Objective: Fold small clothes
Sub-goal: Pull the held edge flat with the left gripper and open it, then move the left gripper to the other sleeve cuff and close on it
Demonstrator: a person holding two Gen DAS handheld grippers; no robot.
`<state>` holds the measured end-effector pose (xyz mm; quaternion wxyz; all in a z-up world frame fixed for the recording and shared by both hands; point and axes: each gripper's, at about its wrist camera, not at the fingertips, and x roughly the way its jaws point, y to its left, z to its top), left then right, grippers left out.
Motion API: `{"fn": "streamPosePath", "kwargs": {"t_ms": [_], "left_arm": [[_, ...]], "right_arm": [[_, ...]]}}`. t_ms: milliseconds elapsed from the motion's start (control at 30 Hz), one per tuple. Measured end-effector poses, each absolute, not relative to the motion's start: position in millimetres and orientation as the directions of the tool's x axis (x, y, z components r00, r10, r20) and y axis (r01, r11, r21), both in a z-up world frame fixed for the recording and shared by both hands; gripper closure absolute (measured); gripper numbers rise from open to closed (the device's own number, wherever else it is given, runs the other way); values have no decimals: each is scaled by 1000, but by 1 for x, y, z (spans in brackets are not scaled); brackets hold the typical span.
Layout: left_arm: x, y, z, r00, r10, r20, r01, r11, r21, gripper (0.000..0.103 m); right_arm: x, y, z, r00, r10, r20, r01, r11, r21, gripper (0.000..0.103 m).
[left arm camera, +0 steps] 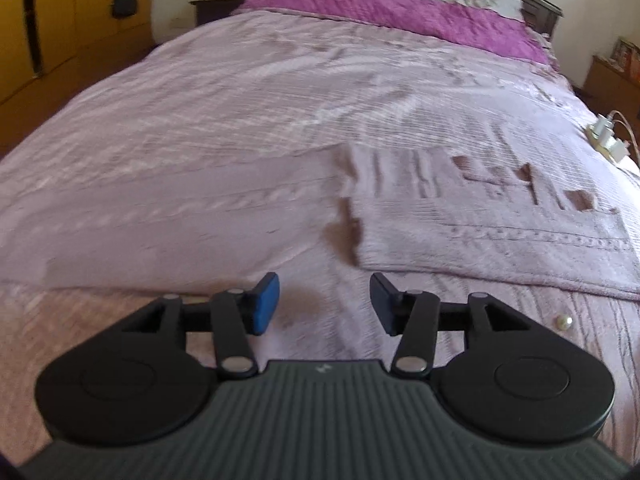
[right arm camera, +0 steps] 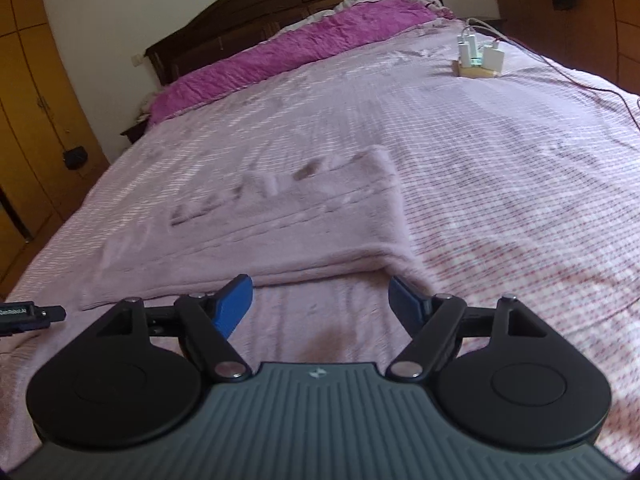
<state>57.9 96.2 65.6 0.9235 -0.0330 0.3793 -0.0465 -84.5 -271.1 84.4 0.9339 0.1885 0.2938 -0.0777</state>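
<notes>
A pale lilac knitted garment (left arm camera: 492,220) lies flat and folded on the pink bed cover (left arm camera: 200,140). In the left wrist view it is ahead and to the right of my left gripper (left arm camera: 324,304), which is open and empty just short of its near left corner. In the right wrist view the garment (right arm camera: 280,228) lies straight ahead. My right gripper (right arm camera: 320,304) is open and empty, its fingertips close to the garment's near folded edge.
A magenta blanket (right arm camera: 280,56) and pillows lie at the dark wooden headboard (right arm camera: 248,4). A power strip with white chargers (right arm camera: 478,58) and cables sits on the bed's right side. A small pearl bead (left arm camera: 564,322) lies on the cover. Wooden wardrobes (right arm camera: 24,120) stand left.
</notes>
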Motion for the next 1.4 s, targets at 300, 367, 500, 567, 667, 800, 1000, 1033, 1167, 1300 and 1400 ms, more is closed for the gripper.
{"fn": "streamPosePath", "kwargs": {"t_ms": [300, 367, 500, 567, 667, 800, 1000, 1033, 1167, 1300, 1400], "left_arm": [[36, 150, 74, 716, -1, -698, -70, 995, -72, 48], [33, 165, 76, 718, 28, -695, -104, 992, -67, 48], [31, 200, 75, 708, 85, -701, -205, 975, -88, 48], [30, 219, 74, 705, 114, -700, -265, 958, -111, 48], [30, 244, 71, 721, 136, -679, -313, 939, -145, 45], [34, 275, 62, 717, 152, -681, -389, 897, -209, 39], [42, 307, 44, 724, 113, -680, -453, 822, -346, 38], [43, 310, 41, 725, 106, -680, -462, 807, -367, 38], [54, 317, 33, 742, 115, -661, -467, 796, -385, 35], [67, 321, 31, 751, 144, -644, -474, 796, -376, 34], [77, 321, 30, 743, 153, -651, -476, 805, -354, 34]], "right_arm": [[-99, -242, 90, 823, 8, -568, 237, 904, 356, 16], [-100, -235, 90, 821, 19, -570, 230, 903, 362, 15], [-101, -222, 90, 818, 23, -575, 219, 911, 349, 15], [-100, -217, 91, 818, 24, -575, 215, 914, 344, 14], [-101, -213, 92, 821, 26, -571, 207, 918, 339, 14], [-100, -209, 92, 817, 20, -576, 206, 924, 323, 14], [-96, -205, 90, 803, 7, -595, 214, 930, 300, 14], [-95, -205, 90, 802, 6, -598, 214, 931, 296, 14], [-92, -201, 88, 794, 0, -608, 213, 936, 279, 14], [-89, -197, 87, 789, -5, -614, 209, 942, 261, 14], [-88, -197, 85, 785, -16, -620, 217, 943, 251, 14]]}}
